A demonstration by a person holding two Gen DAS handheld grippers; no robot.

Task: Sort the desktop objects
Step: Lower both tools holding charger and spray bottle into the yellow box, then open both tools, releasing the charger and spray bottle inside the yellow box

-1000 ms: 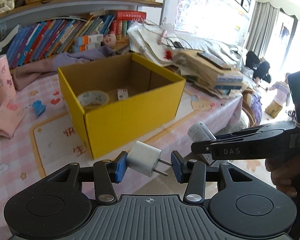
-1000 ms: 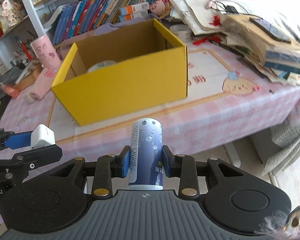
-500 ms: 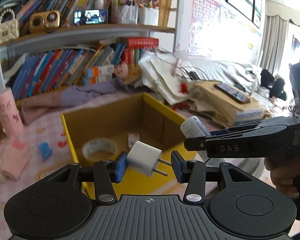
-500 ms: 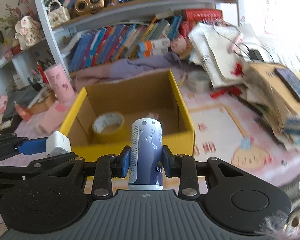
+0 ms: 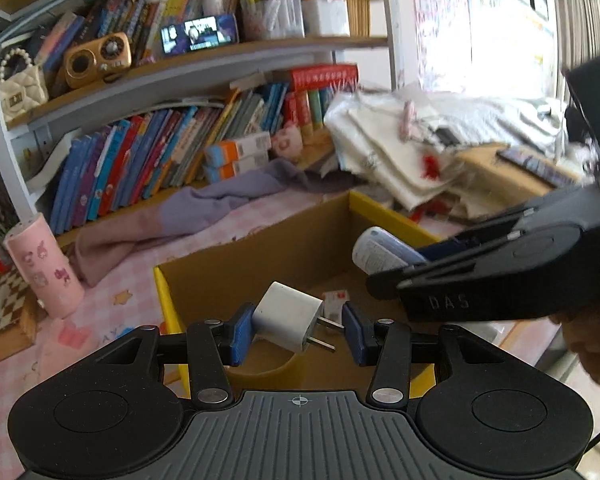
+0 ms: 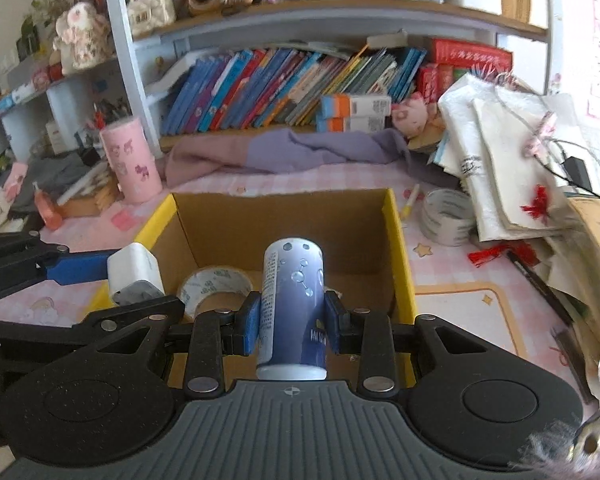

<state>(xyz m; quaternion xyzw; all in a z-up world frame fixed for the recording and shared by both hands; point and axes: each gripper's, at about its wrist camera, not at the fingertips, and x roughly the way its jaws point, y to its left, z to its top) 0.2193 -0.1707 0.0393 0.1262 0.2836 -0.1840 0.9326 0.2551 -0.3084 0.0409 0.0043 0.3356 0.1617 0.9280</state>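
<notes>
The left hand-held gripper pinches a white plug adapter; the right hand-held gripper clamps a blue bottle. Both hang over the yellow cardboard box, apparently holding a tape roll.

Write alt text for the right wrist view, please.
A hand-held gripper clamps a blue and white bottle above an open yellow cardboard box holding a tape roll. At left, the other hand-held gripper holds a white charger plug; bookshelves stand behind.
</notes>
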